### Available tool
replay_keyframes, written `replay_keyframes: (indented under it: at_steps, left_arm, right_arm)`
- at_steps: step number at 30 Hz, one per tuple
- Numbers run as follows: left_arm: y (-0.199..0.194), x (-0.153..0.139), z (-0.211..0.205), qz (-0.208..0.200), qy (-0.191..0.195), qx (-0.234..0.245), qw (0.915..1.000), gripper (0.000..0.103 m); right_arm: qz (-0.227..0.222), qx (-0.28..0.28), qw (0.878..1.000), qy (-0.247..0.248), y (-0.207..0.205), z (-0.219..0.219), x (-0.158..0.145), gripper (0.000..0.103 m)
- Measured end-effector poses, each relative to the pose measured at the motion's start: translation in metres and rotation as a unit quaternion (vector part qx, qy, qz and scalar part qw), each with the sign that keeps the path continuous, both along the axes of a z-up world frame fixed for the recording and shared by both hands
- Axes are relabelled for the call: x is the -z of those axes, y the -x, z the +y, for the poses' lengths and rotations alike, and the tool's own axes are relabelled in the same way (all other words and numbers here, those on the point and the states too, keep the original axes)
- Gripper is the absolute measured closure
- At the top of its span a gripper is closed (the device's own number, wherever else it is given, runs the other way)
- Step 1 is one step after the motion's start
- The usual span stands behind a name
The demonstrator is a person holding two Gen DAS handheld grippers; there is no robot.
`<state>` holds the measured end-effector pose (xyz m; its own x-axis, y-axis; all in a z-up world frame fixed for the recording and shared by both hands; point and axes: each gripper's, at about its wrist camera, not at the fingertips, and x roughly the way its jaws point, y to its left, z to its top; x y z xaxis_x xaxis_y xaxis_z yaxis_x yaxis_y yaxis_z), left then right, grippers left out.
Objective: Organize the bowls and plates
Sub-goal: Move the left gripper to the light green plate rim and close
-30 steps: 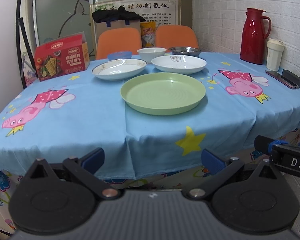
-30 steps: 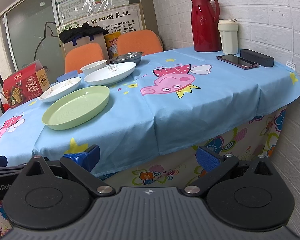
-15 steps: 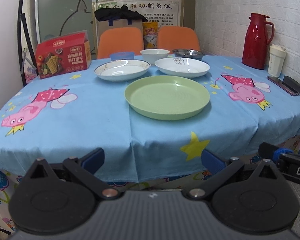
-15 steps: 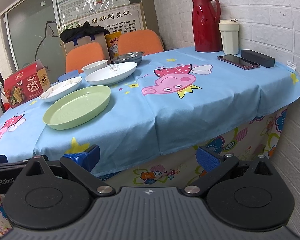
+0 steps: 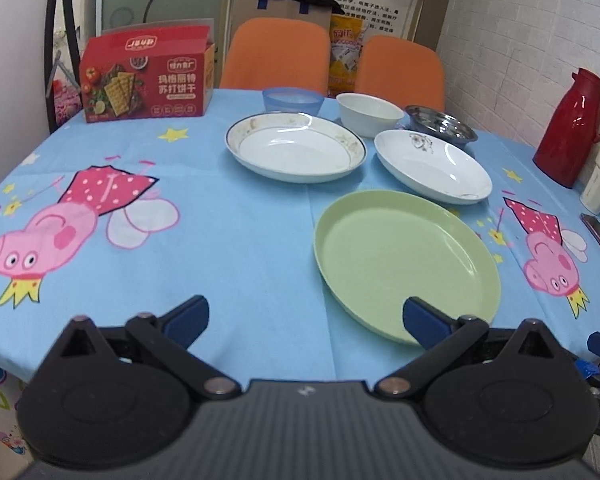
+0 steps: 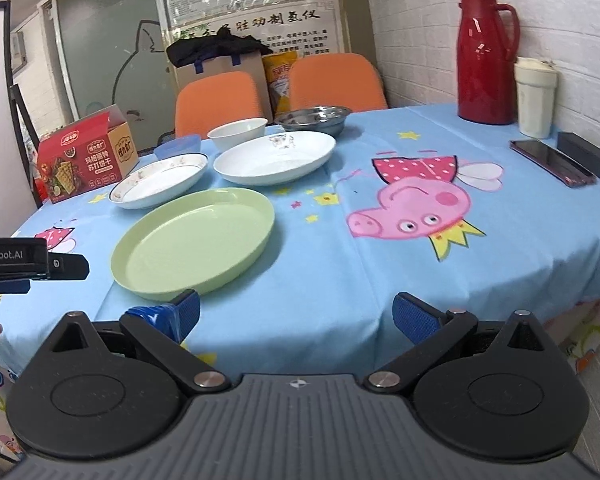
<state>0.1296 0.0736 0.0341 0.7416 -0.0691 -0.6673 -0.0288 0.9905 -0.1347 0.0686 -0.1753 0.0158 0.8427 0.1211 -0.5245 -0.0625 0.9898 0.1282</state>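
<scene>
Left tool (image 5: 304, 316): fingers spread wide, nothing held, above the surface (image 5: 228, 240) edge, right finger over the near rim of the green plate (image 5: 406, 264). Right tool (image 6: 296, 316): likewise wide, empty. Green plate is nearest, likely the stack base. Beyond it: rimmed plate (image 5: 296, 148), white plate (image 5: 432, 166), white bowl (image 5: 368, 108), steel bowl (image 5: 440, 122), blue bowl (image 5: 292, 100).
</scene>
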Motion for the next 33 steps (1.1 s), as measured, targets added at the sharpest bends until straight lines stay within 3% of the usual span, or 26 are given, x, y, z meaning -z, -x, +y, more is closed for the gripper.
replay_keyframes:
  at_steps: [7,13,18,22,28,30,33]
  left_arm:
    - [-0.058,0.01,0.008,0.026,0.022,0.027,0.9991,0.001]
    - [-0.087,0.018,0.006,0.038,0.037,0.048,0.9975,0.001]
    - [-0.098,0.024,0.002,0.044,0.018,0.06,0.997,0.005]
    - [-0.101,0.03,0.0,0.052,0.017,0.078,0.9955,0.006]
    - [-0.105,0.035,-0.013,0.051,0.002,0.093,0.9943,0.012]
    - [-0.104,0.036,-0.017,0.05,-0.017,0.093,0.9943,0.024]
    - [-0.102,0.035,-0.022,0.051,-0.034,0.093,0.9938,0.033]
  right_arm:
    - [0.047,-0.038,0.998,0.019,-0.075,0.018,0.01,0.013]
    - [0.08,-0.065,0.994,0.028,-0.108,0.033,0.023,0.012]
    - [0.074,-0.075,0.993,0.06,-0.114,0.045,0.026,0.012]
    - [0.036,-0.083,0.994,0.057,-0.107,0.04,0.033,0.012]
    - [0.062,-0.091,0.992,0.061,-0.12,0.054,0.027,0.012]
    - [0.053,-0.107,0.991,0.063,-0.118,0.058,0.029,0.012]
    - [0.047,-0.115,0.99,0.061,-0.118,0.056,0.03,0.012]
